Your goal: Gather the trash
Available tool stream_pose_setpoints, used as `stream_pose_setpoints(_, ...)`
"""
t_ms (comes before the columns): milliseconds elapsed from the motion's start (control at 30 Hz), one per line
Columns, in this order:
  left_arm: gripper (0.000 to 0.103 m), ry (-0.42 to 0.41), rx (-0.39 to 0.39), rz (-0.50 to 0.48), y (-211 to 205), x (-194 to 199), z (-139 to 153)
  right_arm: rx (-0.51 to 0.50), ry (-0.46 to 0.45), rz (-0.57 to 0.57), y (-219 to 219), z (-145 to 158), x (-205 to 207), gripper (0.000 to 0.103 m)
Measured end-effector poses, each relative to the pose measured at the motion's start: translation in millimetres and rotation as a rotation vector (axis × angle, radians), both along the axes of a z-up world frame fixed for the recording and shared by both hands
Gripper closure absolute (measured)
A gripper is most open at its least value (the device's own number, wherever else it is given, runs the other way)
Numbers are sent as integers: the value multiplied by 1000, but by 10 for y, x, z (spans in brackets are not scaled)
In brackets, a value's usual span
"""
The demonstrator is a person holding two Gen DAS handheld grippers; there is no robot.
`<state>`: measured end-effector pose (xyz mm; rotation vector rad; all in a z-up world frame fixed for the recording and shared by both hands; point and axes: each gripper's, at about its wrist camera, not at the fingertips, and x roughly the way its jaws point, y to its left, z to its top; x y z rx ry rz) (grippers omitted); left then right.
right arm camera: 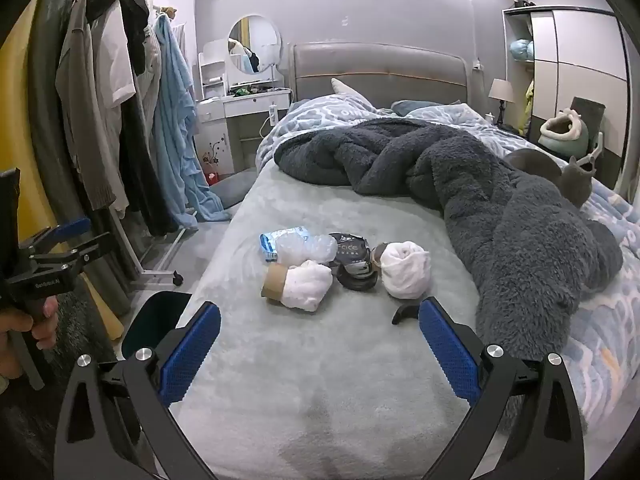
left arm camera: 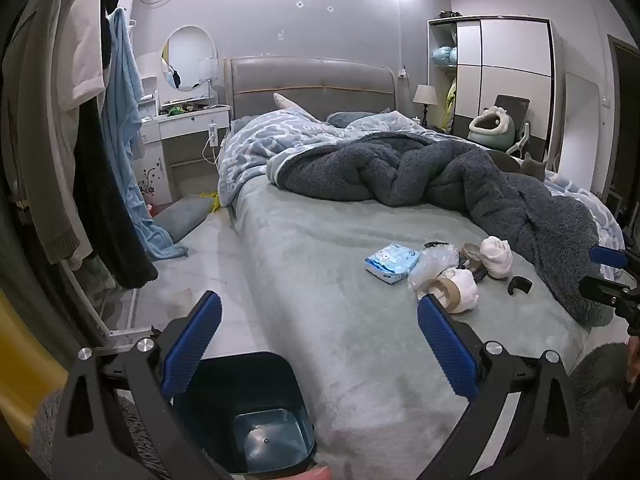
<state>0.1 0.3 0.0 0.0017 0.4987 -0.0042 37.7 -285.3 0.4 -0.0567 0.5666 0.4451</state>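
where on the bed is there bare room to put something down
Free: the grey-green sheet between the trash pile and the foot edge, and the strip left of the blue tissue pack. Crowded: around the paper wads, and the dark fleece blanket on the right.

Both wrist cameras look slightly downward from the near foot of the pale green bed point(left arm camera: 320, 280) toward its far grey headboard point(right arm camera: 380, 68). The left view sits further left, over the dark bin point(left arm camera: 248, 408). Both share the cluster of crumpled litter point(right arm camera: 332, 264).
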Motion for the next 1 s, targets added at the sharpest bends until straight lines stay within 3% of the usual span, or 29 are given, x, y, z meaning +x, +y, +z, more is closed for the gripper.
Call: stream_pose_setpoints(1000,3,1,8,3,6,-13,1,7,1,1,-7,5,9,3)
